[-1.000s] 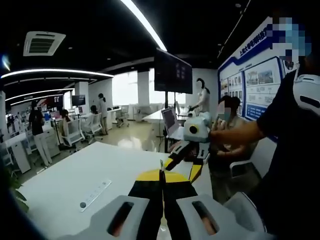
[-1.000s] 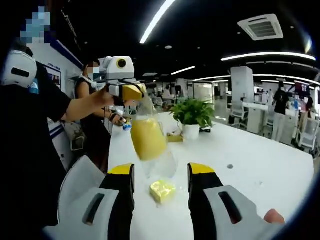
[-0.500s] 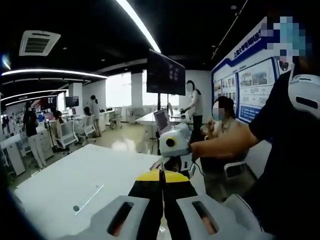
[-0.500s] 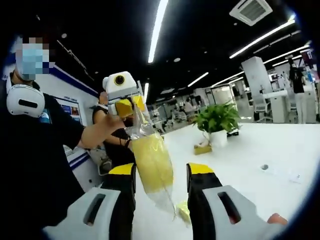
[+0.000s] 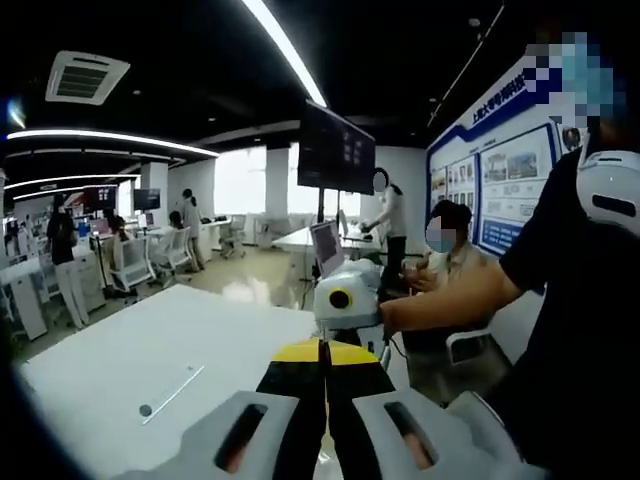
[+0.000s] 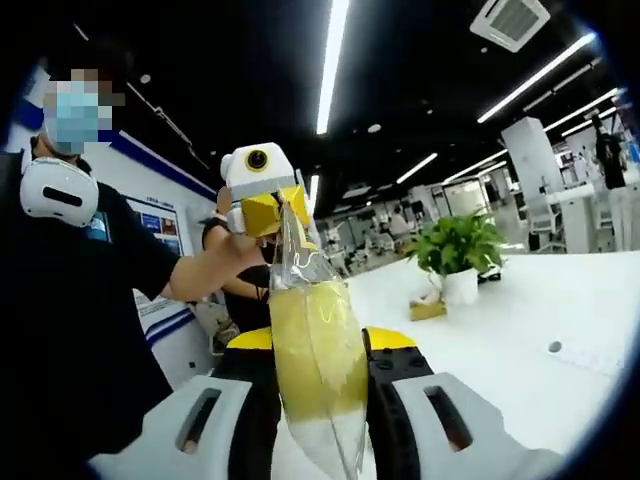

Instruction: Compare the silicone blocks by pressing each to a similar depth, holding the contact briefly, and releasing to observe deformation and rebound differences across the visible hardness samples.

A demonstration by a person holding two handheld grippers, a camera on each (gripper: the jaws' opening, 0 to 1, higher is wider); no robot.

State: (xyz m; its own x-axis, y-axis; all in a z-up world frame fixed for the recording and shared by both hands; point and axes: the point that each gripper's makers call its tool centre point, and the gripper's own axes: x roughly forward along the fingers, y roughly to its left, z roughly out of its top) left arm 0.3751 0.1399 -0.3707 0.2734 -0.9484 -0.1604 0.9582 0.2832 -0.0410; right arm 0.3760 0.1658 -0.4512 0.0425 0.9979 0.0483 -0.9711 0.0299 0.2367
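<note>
Overhead, left tool pinching bag top, right tool squeezing its sides, table open.

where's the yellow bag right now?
Right gripper view, centre: the clear bag of yellow blocks hangs from the left gripper above, its lower part between the right gripper's jaws.

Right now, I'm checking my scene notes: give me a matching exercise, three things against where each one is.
Things:
1. clear bag
2. potted plant
3. left gripper

Places:
A. standing on the white table
B. pinching the bag's top
C. hanging between the jaws of the right gripper

Pairs: 1-C, 2-A, 3-B
</note>
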